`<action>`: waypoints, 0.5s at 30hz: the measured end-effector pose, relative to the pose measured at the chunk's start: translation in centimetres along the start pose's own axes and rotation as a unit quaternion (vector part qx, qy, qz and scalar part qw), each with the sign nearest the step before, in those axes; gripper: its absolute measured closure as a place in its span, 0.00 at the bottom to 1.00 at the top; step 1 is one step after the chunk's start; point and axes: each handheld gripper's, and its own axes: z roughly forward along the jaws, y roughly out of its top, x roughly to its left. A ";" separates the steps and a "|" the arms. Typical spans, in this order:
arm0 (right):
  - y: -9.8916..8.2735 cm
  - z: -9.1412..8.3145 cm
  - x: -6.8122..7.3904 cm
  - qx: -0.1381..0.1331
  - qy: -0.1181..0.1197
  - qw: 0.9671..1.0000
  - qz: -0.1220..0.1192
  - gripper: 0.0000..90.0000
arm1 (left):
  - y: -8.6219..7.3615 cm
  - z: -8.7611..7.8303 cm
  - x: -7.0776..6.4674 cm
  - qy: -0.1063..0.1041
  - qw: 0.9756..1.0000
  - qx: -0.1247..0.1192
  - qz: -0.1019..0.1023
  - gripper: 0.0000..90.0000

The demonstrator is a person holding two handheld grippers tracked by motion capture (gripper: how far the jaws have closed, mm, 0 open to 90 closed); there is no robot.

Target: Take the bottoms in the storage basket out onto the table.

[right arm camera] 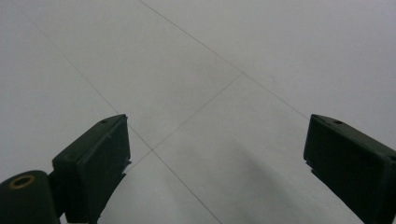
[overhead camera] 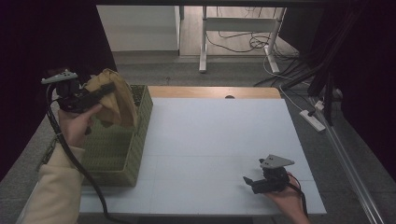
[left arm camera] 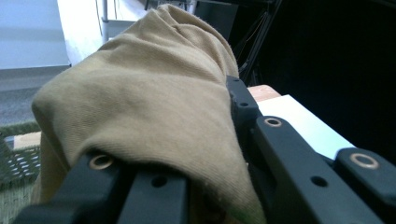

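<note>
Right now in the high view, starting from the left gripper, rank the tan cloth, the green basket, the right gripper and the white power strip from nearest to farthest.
1. Tan cloth: clamped in the left gripper, held over the basket.
2. Green basket: just below it, on the table's left edge.
3. Right gripper: across the table, near its front right, jaws open.
4. White power strip: on the floor beyond the table's right edge.

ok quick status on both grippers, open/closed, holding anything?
Left gripper: shut on the tan cloth, held above the green woven basket.
Right gripper: open, empty, low over the white table.
</note>
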 end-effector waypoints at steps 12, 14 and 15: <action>0.0 0.0 0.0 0.000 0.001 1.000 0.000 0.08 | 0.6 0.5 -1.4 -0.020 1.000 -0.006 0.009 0.90; 0.0 0.0 0.0 0.000 0.001 1.000 0.000 0.08 | 0.6 0.6 -1.6 -0.022 1.000 -0.005 0.010 0.90; 0.0 0.0 0.0 0.000 0.001 1.000 0.000 0.08 | 0.6 0.6 -1.7 -0.023 1.000 -0.006 0.011 0.90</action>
